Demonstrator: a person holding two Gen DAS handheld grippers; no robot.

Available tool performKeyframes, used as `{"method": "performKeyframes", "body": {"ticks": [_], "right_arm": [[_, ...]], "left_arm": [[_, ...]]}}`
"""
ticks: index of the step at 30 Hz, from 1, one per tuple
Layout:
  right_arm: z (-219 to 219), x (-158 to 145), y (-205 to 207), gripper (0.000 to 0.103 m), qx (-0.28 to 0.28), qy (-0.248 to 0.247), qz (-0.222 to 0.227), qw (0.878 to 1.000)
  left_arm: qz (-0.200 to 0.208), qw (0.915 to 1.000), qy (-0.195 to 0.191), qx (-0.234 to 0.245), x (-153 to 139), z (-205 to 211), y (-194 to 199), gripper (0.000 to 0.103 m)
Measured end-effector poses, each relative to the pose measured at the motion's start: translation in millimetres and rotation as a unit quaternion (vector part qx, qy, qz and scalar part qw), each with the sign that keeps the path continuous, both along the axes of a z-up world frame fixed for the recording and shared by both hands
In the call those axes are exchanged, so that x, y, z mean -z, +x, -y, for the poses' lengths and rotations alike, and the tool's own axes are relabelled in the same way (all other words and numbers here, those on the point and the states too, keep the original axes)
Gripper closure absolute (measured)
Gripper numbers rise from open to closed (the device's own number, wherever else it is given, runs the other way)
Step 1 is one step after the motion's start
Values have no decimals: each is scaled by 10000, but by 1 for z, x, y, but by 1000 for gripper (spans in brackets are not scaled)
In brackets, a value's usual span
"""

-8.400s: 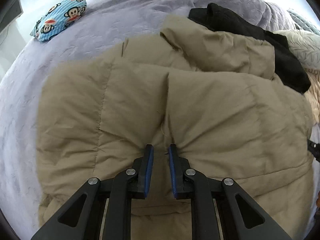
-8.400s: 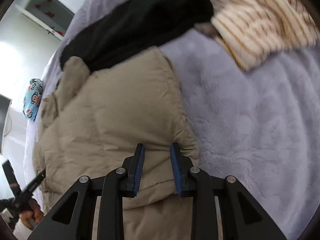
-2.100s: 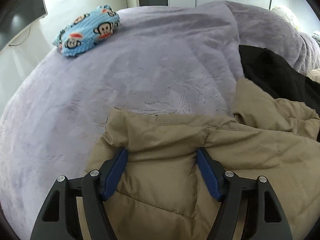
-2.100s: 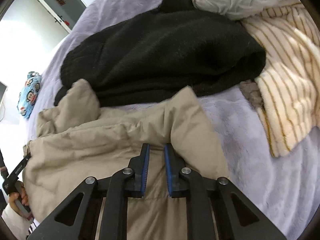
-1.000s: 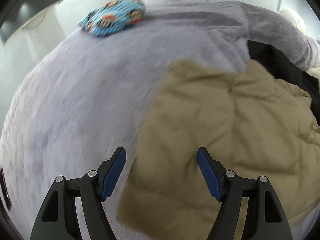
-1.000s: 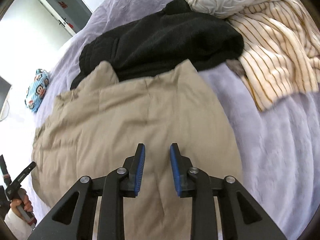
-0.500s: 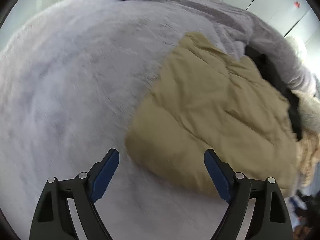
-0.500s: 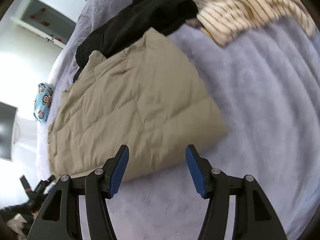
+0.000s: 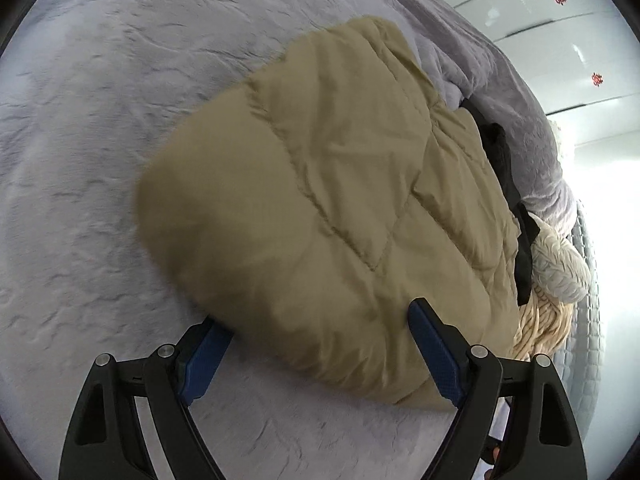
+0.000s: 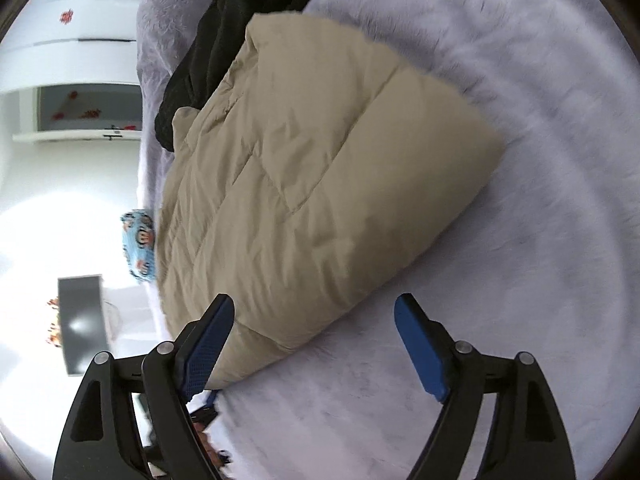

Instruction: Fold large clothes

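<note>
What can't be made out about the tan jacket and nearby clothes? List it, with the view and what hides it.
- Tan jacket, left wrist view: near corner blurred.
- Black garment, right wrist view: mostly under the jacket, cut by the top edge.
- Cream knit, left wrist view: partly hidden behind the jacket.

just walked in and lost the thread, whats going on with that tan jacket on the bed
A person with a handheld gripper in each hand is folding a puffy tan jacket on a bed with a lavender blanket. The jacket lies as a folded bundle beside a black garment. The left gripper stands open around the jacket's near edge without pinching it. The right gripper is opening at the jacket's other near corner, its pads not pressing on the fabric.
</note>
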State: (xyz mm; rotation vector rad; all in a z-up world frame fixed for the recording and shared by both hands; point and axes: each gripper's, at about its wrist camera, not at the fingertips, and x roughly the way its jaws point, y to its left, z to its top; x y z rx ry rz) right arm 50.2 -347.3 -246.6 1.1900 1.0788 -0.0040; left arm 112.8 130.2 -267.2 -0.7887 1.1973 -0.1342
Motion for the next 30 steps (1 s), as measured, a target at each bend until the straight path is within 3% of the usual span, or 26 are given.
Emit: {"method": "performKeyframes", "body": {"ticks": [9,13,14,15,17,18,20,21,22,25,30], "right_arm": [[-11,29,23,18,369,734,202,9964],[-13,40,36,9,565,998,340,9928],[-14,42,39,9,588,1042,353,9922],[-15,44,44,9,602,1083,332,9917],[-13,46,45,9,663,1140,272,9909],[-13,47,45,12,726,1191,232,9900],[-9,50,41,39,880,1317,116,9873],[-7,52,38,58,919,1413,115,9856],[-7,51,36,69,955,1471,148,9844],[-8,37,31,80,822,1356,346,9867],[-13,10,10,82,546,1158,519,9904]], "left_arm": [[141,9992,-179,-338,10,8,32,15],[206,9983,-51,-538,9,12,41,16],[218,9982,-21,-560,8,12,43,27],[245,9982,37,-550,7,14,45,47],[280,9985,55,-474,3,13,46,68],[340,9984,62,-444,0,13,45,77],[544,9979,155,-308,-13,14,43,83],[657,9974,206,-224,-20,17,41,85],[753,9967,254,-140,-28,19,40,85],[1051,9935,431,91,-51,23,29,87],[1379,9883,497,424,-86,23,5,87]]}}
